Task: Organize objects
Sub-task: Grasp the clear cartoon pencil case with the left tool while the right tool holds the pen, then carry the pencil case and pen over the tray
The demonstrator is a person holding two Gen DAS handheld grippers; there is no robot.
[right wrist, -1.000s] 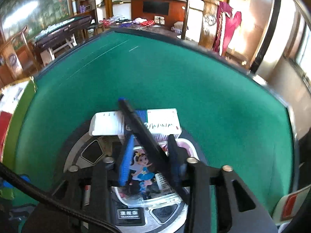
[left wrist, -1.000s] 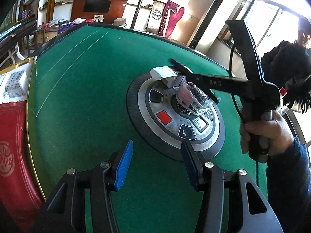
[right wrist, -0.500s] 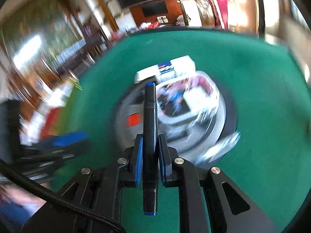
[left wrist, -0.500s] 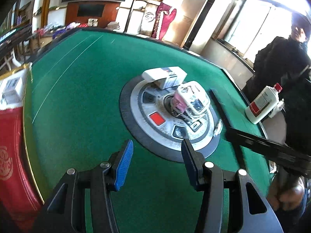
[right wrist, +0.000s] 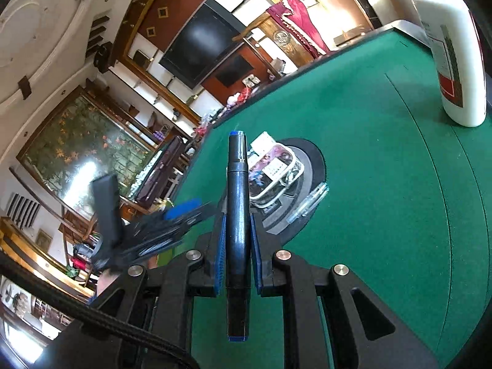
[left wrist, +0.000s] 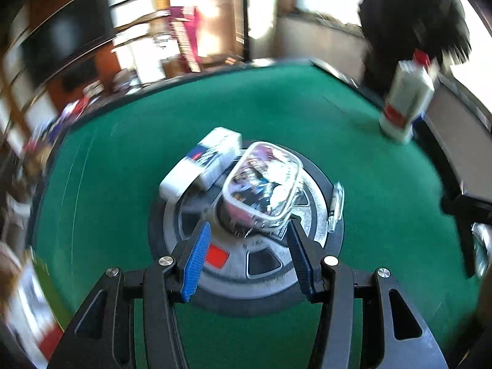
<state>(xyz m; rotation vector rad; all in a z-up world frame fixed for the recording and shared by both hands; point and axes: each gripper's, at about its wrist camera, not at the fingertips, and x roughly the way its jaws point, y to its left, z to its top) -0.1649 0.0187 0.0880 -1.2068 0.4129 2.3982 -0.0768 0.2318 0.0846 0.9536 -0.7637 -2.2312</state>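
Observation:
My right gripper [right wrist: 236,212] is shut on a black marker [right wrist: 236,203] with blue ends, which stands up between the blue pads above the green table. A clear plastic pouch [left wrist: 264,184] with a printed picture lies on the round grey hub [left wrist: 246,264] at the table's centre. A white medicine box [left wrist: 203,163] rests against its left side. A clear pen [left wrist: 335,206] lies on the hub's right rim. My left gripper [left wrist: 249,230] hangs open just in front of the pouch, nothing between its fingers. In the right wrist view the left gripper [right wrist: 184,212] shows blurred at left.
A white bottle [right wrist: 452,52] with a red cap and red label stands near the table's far right edge [left wrist: 406,101]. A person in dark clothes [left wrist: 409,15] is beyond that edge. Green felt [right wrist: 384,215] spreads around the hub. Boxes lie blurred at the left edge.
My right gripper lifted the marker off the hub and swung away to the right, rolling as it went. My left gripper moved in toward the pouch and rolled.

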